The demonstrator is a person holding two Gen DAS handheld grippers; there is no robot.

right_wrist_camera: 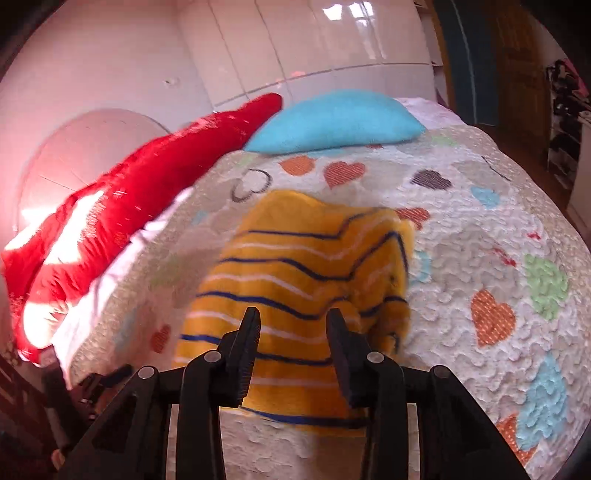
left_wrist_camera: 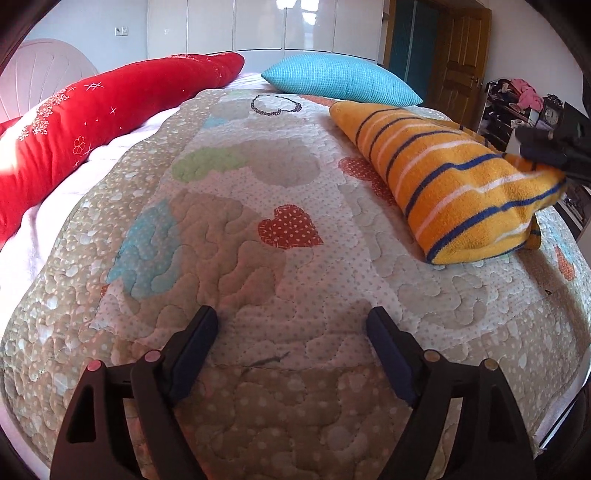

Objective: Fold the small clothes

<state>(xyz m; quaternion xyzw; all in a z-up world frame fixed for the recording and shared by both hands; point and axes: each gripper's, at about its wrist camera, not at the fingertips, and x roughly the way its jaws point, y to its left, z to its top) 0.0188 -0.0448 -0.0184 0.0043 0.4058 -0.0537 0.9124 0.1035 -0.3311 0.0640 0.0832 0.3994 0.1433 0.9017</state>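
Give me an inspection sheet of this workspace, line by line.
Surface: heart-patterned quilt covering the bed.
Job's things: orange striped towel lying partly folded.
Clutter: red pillow and blue cushion at the far side.
Grippers: left gripper open above bare quilt; right gripper part open at the towel's near edge, grip unclear.
Cables: nothing seen.
Surroundings: white wardrobe, wooden door, cluttered shelf.

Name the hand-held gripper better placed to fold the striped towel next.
Right. The right hand-held gripper is at the striped towel, apparently lifting its near edge. The left hand-held gripper hangs open over bare quilt, apart from it.
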